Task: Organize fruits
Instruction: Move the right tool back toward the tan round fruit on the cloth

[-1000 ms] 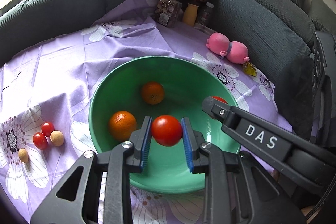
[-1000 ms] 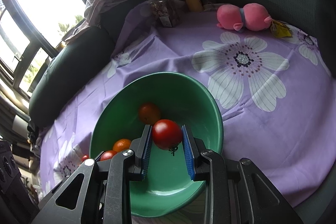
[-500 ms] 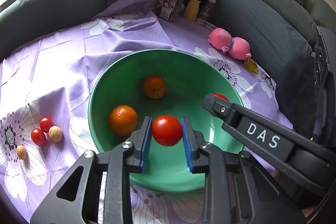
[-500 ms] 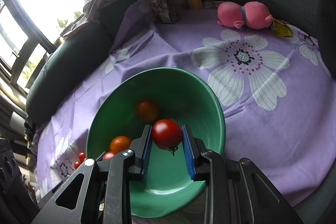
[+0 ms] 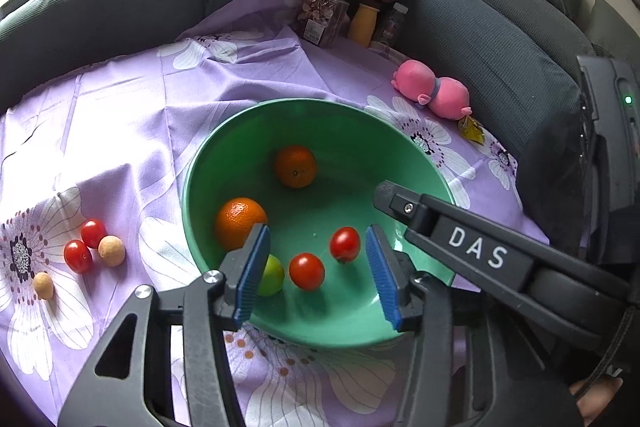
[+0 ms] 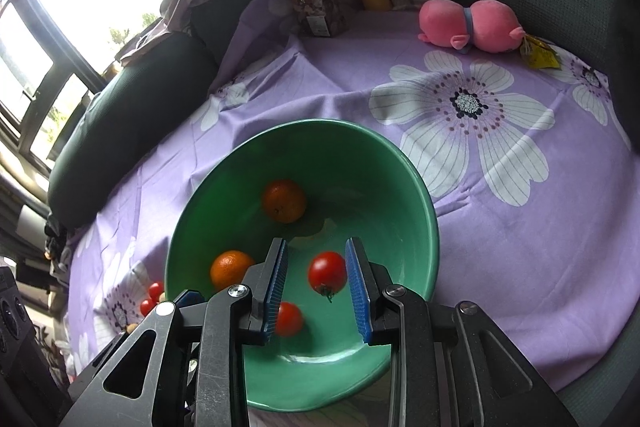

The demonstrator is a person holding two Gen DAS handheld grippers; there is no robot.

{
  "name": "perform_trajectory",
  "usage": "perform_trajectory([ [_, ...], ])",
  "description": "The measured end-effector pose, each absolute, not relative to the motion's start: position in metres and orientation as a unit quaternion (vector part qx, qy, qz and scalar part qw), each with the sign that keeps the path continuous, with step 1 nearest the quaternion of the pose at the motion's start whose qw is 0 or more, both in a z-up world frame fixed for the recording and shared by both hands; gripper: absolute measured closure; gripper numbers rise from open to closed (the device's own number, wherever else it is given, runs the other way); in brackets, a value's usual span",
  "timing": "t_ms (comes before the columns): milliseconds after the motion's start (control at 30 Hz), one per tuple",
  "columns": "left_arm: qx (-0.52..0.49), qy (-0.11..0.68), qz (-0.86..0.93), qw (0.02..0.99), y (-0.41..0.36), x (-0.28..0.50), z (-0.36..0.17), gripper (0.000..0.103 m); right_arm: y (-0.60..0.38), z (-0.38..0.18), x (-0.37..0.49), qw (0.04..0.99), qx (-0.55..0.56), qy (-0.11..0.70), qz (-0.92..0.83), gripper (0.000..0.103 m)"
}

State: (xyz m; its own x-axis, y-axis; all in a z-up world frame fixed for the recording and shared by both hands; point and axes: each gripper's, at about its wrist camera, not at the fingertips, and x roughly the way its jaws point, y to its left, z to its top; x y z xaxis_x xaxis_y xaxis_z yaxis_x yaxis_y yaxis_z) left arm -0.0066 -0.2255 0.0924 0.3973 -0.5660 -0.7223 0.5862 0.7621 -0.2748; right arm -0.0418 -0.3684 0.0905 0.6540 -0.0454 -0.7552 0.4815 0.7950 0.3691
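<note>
Fruit going into the green bowl, a few bits still outside.

On the surface's purple flower cloth (image 5: 160, 107) I see the green bowl (image 5: 312, 101) with two oranges (image 5: 239, 223), a green fruit (image 5: 272, 275) and a red tomato (image 5: 307, 271) inside. My left hand-held gripper (image 5: 317, 233) has just been opening; its jaws are spread wide and hold nothing. My right hand-held gripper (image 6: 316, 245) is spread a little, with another tomato (image 6: 327, 273) loose between its pads above the bowl. I think we are over halfway. Two small tomatoes (image 5: 93, 233) and two tan balls (image 5: 111, 250) still wait outside. The right one's finger reads "DAS" (image 5: 476, 247).
</note>
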Motion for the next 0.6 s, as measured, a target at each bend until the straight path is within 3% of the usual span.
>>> perform_trajectory([
  [100, 0.001, 0.419, -0.336, 0.843, -0.207, -0.008, 0.102, 0.049, -0.363, 0.095, -0.042, 0.869, 0.272, 0.382, -0.159, 0.059],
  [400, -0.030, 0.412, -0.237, 0.879, -0.106, 0.010, 0.122, 0.043, -0.338, 0.107, -0.038, 0.883, 0.238, 0.375, -0.151, 0.059],
  [600, -0.082, 0.423, -0.151, 0.889, -0.027, 0.027, 0.097, 0.042, -0.303, 0.117, -0.029, 0.899, 0.224, 0.370, -0.070, 0.059],
])
